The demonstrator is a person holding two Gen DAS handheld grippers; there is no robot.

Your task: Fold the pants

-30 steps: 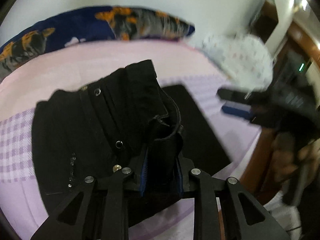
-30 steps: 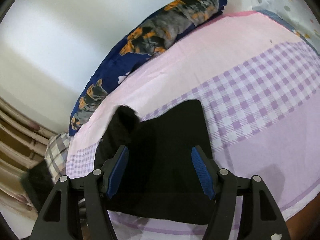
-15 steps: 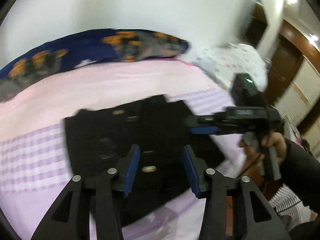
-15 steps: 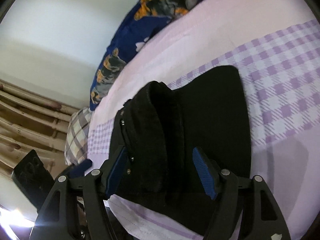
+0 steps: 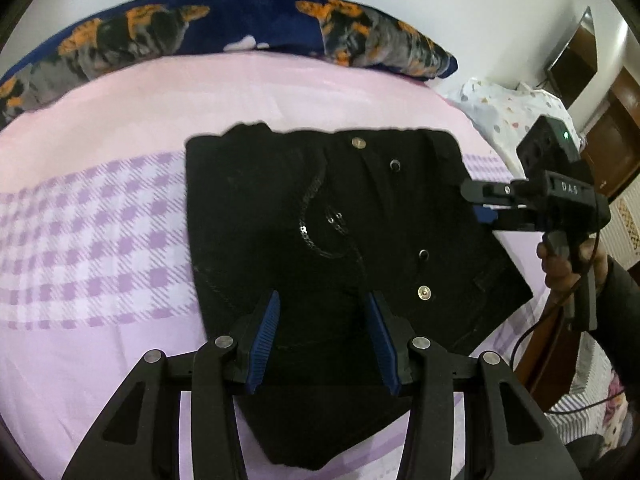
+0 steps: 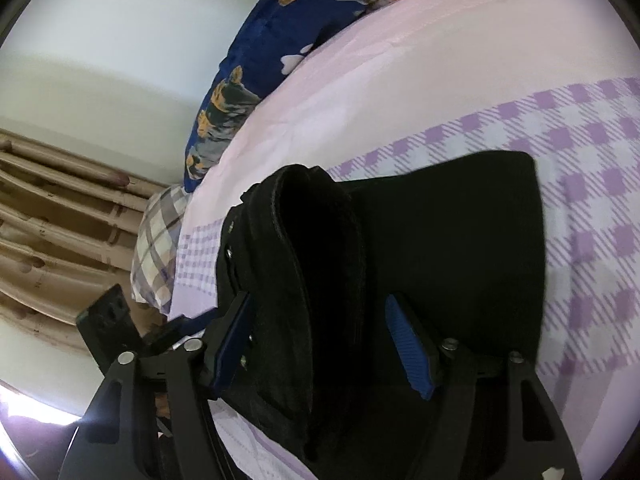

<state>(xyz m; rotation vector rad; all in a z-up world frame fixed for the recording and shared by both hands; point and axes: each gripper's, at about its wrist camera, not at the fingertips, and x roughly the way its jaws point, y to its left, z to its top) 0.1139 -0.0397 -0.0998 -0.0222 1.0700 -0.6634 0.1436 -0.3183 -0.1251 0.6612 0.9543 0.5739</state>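
Observation:
Black pants point(image 5: 332, 220) lie folded into a compact square on the pink and purple checked bed sheet point(image 5: 100, 248), with metal buttons showing on top. My left gripper point(image 5: 324, 340) is open above the near edge of the pants, holding nothing. My right gripper point(image 5: 480, 204) shows in the left wrist view at the right edge of the pants. In the right wrist view the right gripper point(image 6: 320, 344) is open, its blue pads either side of a raised fold of the pants point(image 6: 400, 240); I cannot tell if the pads touch it.
A dark blue pillow with orange and grey print point(image 5: 240, 28) lies along the far edge of the bed. A white dotted cloth point(image 5: 504, 108) sits at the right. A plaid pillow point(image 6: 160, 240) and brown curtain point(image 6: 60, 216) are at the left of the right wrist view.
My left gripper let go of the pants fold, opened and pulled back above the pants, which now lie flat. My right gripper moved in low at the pants' right edge.

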